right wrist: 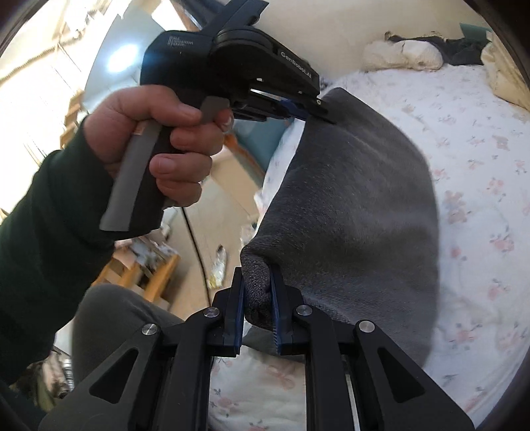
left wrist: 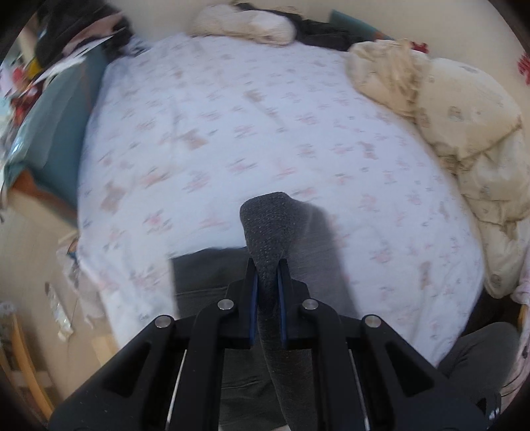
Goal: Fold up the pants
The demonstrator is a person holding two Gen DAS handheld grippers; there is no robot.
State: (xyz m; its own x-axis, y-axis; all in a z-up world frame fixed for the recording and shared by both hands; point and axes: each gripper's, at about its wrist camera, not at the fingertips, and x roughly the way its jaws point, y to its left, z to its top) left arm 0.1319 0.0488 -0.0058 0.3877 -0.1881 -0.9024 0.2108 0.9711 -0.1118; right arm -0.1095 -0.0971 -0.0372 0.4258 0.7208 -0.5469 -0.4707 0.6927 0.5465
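Observation:
The grey pants (right wrist: 357,205) hang lifted above the bed, stretched between both grippers. My right gripper (right wrist: 258,275) is shut on a bunched ribbed edge of the pants (right wrist: 256,281). My left gripper (left wrist: 267,265) is shut on another ribbed edge of the pants (left wrist: 268,228), which sticks up past the fingertips. In the right wrist view the left gripper (right wrist: 326,114) shows at the top, held by a hand (right wrist: 155,139), pinching the upper corner of the cloth. More grey fabric (left wrist: 205,275) hangs below the left gripper.
The bed has a white sheet with pink flowers (left wrist: 251,132). A cream duvet (left wrist: 457,132) is piled along its right side, pillows (left wrist: 245,25) and dark clothes at the far end. A teal bed frame (left wrist: 63,132) and cluttered floor lie to the left.

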